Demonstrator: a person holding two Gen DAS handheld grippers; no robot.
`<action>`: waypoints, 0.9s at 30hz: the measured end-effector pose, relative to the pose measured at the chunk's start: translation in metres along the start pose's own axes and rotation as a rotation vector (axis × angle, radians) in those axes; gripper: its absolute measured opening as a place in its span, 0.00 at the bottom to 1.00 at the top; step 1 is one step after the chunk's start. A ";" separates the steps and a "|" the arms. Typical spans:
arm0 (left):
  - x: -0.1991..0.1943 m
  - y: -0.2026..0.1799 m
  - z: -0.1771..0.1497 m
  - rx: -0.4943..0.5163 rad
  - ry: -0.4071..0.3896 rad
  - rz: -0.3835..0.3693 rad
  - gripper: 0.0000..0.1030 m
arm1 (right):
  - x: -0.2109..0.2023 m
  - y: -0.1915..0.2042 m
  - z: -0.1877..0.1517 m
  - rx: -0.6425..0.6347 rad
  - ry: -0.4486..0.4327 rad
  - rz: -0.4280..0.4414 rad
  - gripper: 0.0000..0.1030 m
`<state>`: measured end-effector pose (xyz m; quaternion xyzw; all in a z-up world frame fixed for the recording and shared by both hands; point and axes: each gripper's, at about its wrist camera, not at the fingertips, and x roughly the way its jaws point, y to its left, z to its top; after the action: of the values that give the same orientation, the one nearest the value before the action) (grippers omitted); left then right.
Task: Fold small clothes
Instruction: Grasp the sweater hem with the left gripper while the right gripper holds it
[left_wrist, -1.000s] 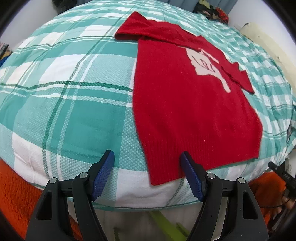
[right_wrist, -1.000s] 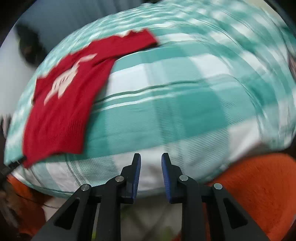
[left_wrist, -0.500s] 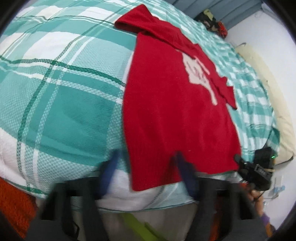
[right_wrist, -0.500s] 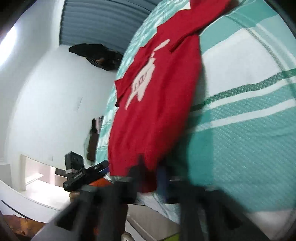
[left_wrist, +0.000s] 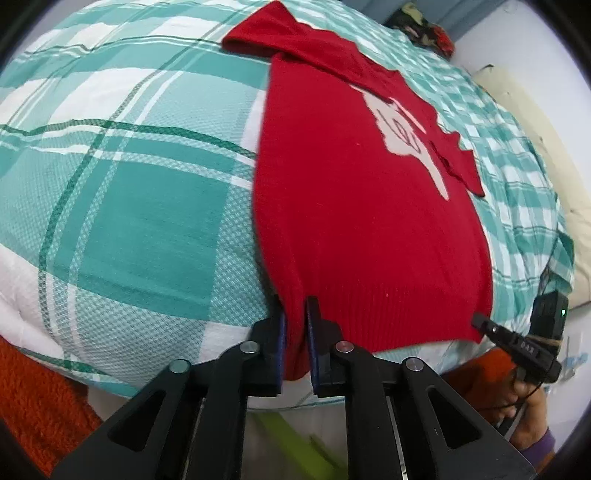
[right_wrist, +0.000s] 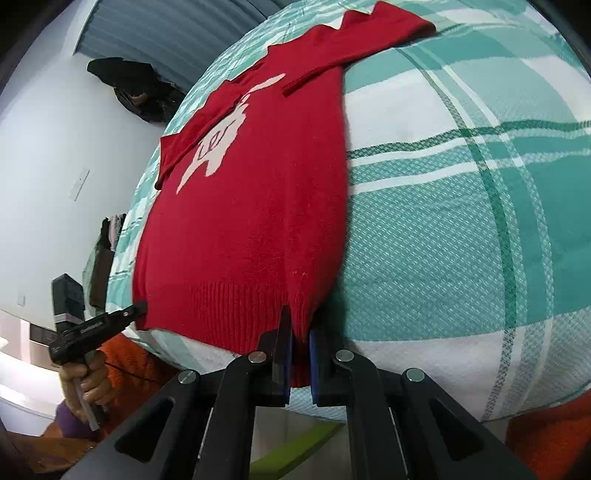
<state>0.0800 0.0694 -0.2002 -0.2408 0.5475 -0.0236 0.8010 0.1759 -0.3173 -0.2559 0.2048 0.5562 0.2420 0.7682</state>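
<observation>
A small red sweater (left_wrist: 354, 206) with a pale pink figure on its chest lies flat on a teal and white plaid bed cover (left_wrist: 122, 192), sleeves folded in. My left gripper (left_wrist: 295, 328) is shut on the sweater's ribbed hem at its left corner. My right gripper (right_wrist: 300, 336) is shut on the hem at the right corner of the sweater (right_wrist: 251, 206). Each gripper also shows from the other's view, the right gripper (left_wrist: 495, 328) at the right corner and the left gripper (right_wrist: 122, 317) at the left corner.
An orange blanket (left_wrist: 33, 398) hangs below the bed's near edge. A cream pillow (left_wrist: 576, 221) lies at the bed's far right side. Dark clothes (right_wrist: 136, 88) hang on the white wall to the left. The plaid cover (right_wrist: 461, 221) extends right of the sweater.
Both grippers moved in to the sweater's hem and closed on its two bottom corners. One second ago the left was open short of the hem and the right was away from the sweater.
</observation>
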 end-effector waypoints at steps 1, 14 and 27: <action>0.002 0.002 0.001 -0.015 0.001 -0.008 0.11 | -0.001 0.000 0.001 -0.002 -0.003 0.000 0.07; -0.002 0.002 -0.005 0.022 -0.003 0.090 0.03 | -0.016 -0.001 -0.014 -0.026 -0.014 -0.135 0.06; 0.003 -0.001 -0.010 0.085 0.001 0.165 0.03 | -0.005 -0.004 -0.017 -0.034 -0.002 -0.176 0.06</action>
<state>0.0726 0.0639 -0.2046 -0.1604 0.5644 0.0191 0.8095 0.1591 -0.3224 -0.2598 0.1422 0.5672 0.1828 0.7903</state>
